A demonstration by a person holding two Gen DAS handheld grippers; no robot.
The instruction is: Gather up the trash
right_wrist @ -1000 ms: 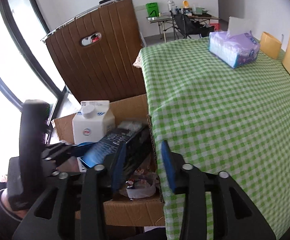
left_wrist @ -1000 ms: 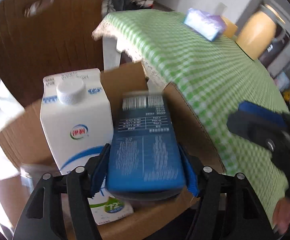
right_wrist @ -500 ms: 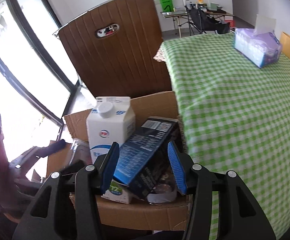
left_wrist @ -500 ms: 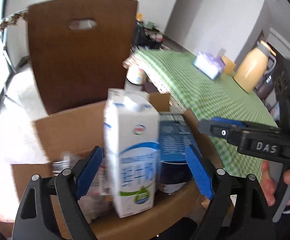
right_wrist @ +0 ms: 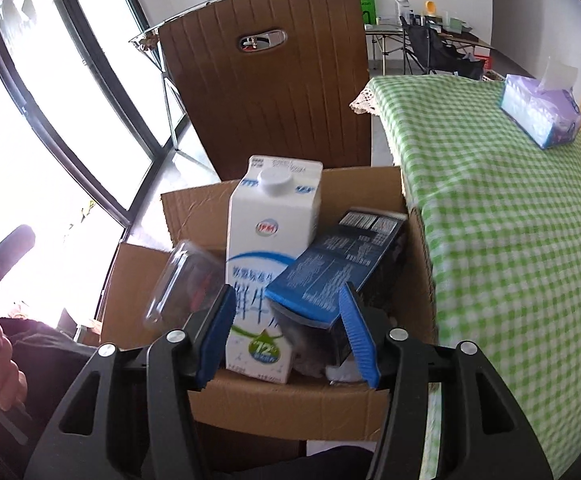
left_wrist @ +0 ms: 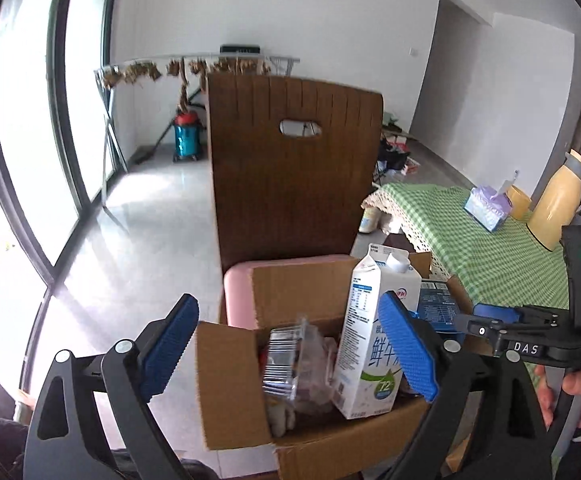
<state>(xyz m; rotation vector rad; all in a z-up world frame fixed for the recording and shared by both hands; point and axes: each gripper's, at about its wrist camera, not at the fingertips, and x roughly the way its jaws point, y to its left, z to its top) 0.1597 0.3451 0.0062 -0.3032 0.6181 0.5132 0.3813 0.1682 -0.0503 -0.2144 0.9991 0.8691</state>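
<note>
A cardboard box (right_wrist: 290, 408) (left_wrist: 234, 384) sits on a pink chair seat (left_wrist: 238, 292) beside the table. In it stand a white milk carton (right_wrist: 270, 248) (left_wrist: 370, 344), a blue box (right_wrist: 330, 268) (left_wrist: 434, 312) leaning on the box wall, and a clear plastic clamshell (right_wrist: 182, 280) (left_wrist: 286, 356). My left gripper (left_wrist: 290, 348) is open and empty, pulled back above the box. My right gripper (right_wrist: 288, 334) is open and empty at the box's near side; it shows at the right of the left wrist view (left_wrist: 490, 320).
A table with a green checked cloth (right_wrist: 510, 208) stands right of the box, with a purple tissue pack (right_wrist: 542, 116) and a yellow thermos (left_wrist: 558, 208). The brown chair back (right_wrist: 274, 92) rises behind the box. Windows are to the left.
My left gripper let go of the blue box, which now leans in the cardboard box, and drew back and up, open. My right gripper came closer to the box.
</note>
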